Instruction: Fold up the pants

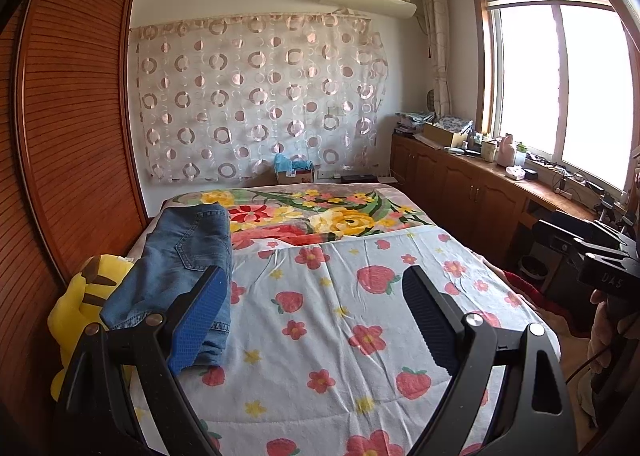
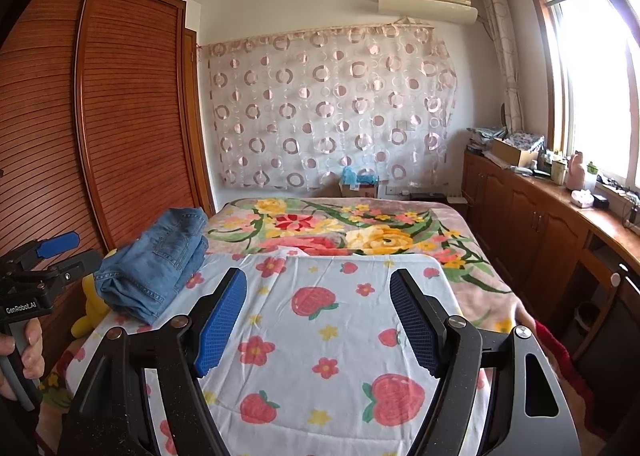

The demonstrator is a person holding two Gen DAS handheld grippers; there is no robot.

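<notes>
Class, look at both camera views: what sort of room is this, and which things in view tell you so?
Most likely a home bedroom: a bed under floral covers, a tall wooden wardrobe beside it, and folded jeans lying on the bed.

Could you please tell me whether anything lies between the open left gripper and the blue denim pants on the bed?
Nothing visible does. The folded blue denim pants lie on the strawberry-print sheet, just beyond the left gripper, whose fingers hold nothing. A yellow plush toy sits beside the pants, not in the way.
</notes>
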